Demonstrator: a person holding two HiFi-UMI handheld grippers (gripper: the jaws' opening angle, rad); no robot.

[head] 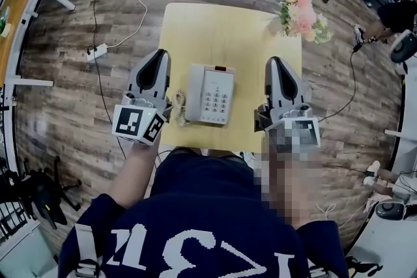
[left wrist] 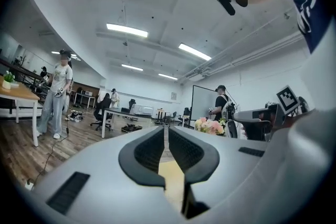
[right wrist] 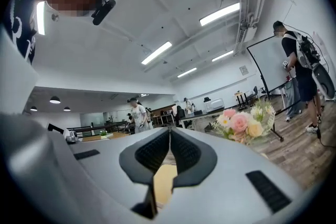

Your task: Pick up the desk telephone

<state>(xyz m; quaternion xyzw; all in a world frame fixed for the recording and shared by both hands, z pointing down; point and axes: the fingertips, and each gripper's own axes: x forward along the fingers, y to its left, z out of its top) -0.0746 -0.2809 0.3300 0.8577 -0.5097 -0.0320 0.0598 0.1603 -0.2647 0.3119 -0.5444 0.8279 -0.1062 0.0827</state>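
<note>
A white desk telephone point(head: 210, 94) with a keypad, a handset on its left and a coiled cord point(head: 180, 107) lies near the front of a small yellow table point(head: 228, 29). My left gripper point(head: 160, 55) hovers just left of the phone, shut and empty, pointing away from me. At the phone's right my right gripper point(head: 273, 62) is likewise shut with nothing in it. In the left gripper view the jaws point(left wrist: 166, 131) meet over the yellow tabletop; the phone is hidden there. The right gripper view shows closed jaws point(right wrist: 170, 132) too.
A pink and white flower bunch point(head: 301, 15) stands at the table's far right corner, also the flowers point(right wrist: 242, 124) ahead of the right gripper. Cables and a power strip point(head: 96, 51) lie on the wooden floor at left. People, desks and a whiteboard fill the room beyond.
</note>
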